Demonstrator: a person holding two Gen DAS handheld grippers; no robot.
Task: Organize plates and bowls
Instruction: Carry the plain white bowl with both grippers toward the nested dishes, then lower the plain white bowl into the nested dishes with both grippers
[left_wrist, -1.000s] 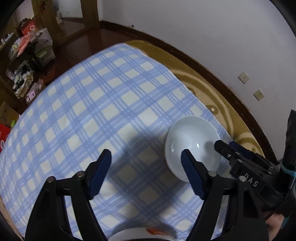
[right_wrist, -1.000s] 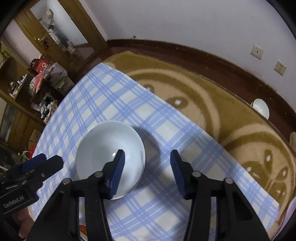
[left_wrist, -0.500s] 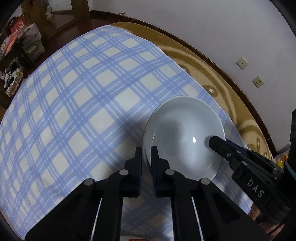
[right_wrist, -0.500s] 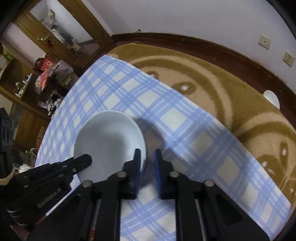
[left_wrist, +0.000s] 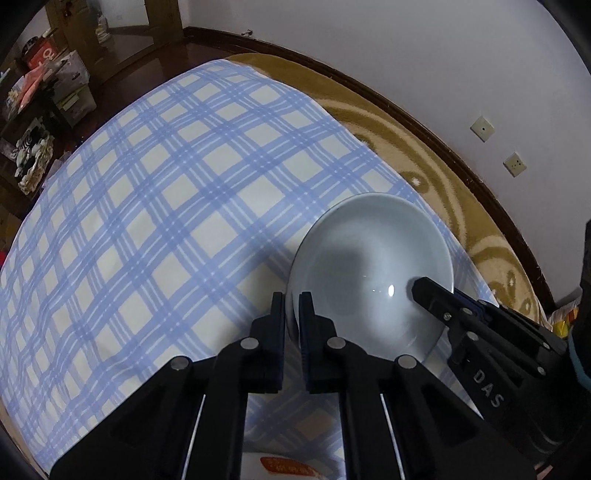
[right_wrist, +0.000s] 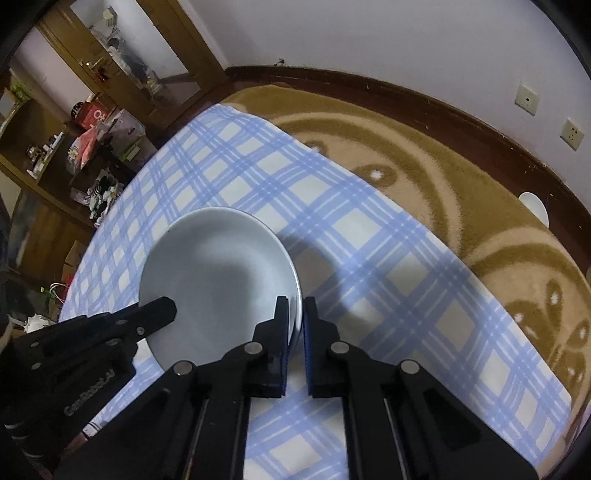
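A white deep plate (left_wrist: 369, 266) lies on the blue-checked cloth (left_wrist: 177, 221). In the left wrist view my left gripper (left_wrist: 291, 304) is shut on the plate's near left rim, which sits between its pads. The right gripper (left_wrist: 436, 291) reaches over the plate's right rim there. In the right wrist view the same plate (right_wrist: 214, 280) shows at centre left. My right gripper (right_wrist: 294, 314) is shut on its right rim. The left gripper (right_wrist: 159, 312) comes in from the left edge onto the opposite rim.
The cloth covers a brown and beige rug (right_wrist: 461, 192) that runs to the white wall. A small white dish (right_wrist: 533, 206) lies by the baseboard. Cluttered wooden shelves (right_wrist: 74, 155) stand at the far left. An orange-printed white item (left_wrist: 288, 469) peeks out below my left gripper.
Both grippers went from open to shut on opposite rims of the plate. The left gripper moved in closer to the plate; the right one hardly moved.
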